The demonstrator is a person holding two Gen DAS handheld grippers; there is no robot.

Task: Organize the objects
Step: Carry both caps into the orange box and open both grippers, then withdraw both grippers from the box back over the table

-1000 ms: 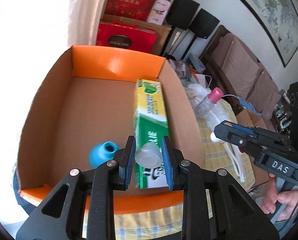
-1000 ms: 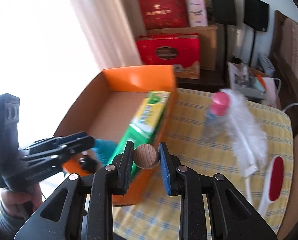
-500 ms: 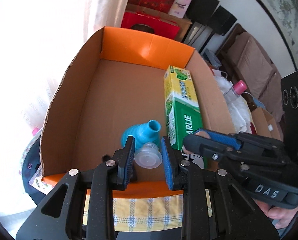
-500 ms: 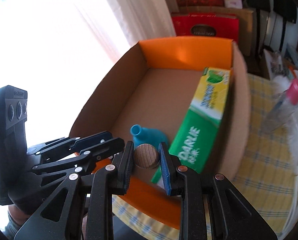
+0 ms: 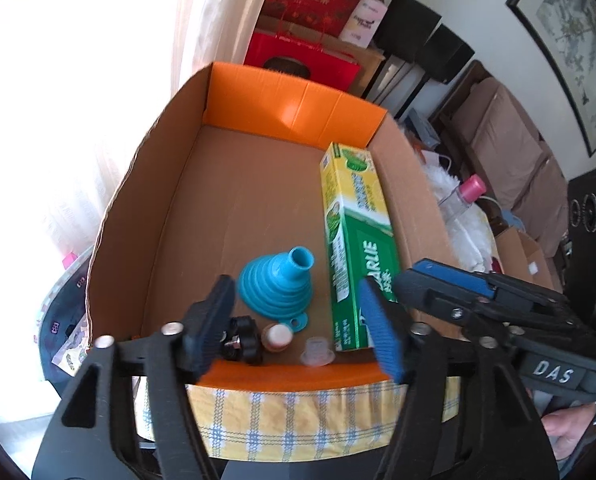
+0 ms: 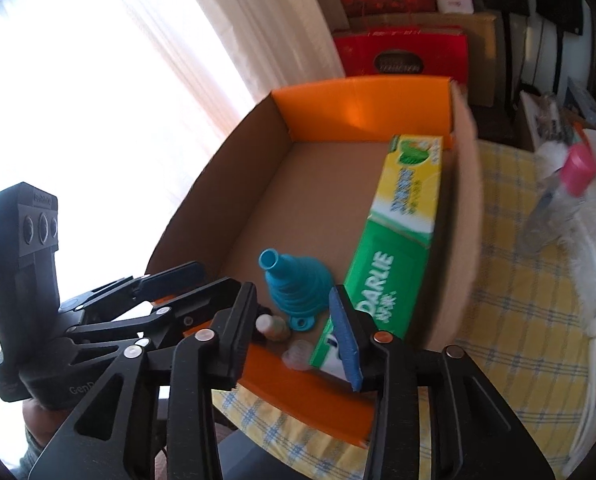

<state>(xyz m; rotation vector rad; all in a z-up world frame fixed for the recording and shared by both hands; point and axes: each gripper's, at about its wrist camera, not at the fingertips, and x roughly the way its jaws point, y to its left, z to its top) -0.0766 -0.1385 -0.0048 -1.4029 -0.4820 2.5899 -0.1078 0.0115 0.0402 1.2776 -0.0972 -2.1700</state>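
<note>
Now that both tools stand wide open and hold nothing, the left gripper has let go its small clear plastic cap and the right gripper its round wooden knob. Both pieces lie inside the orange cardboard box, at its near wall, beside the blue folding funnel and the green toothpaste carton. I judge two more objects sorted; the pink-capped bottle waits outside on the cloth.

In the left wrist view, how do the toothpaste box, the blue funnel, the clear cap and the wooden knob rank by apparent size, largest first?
1. Toothpaste box, clearly largest.
2. Blue funnel.
3. Clear cap and wooden knob: both small and look about alike, so I do not rank them.
</note>
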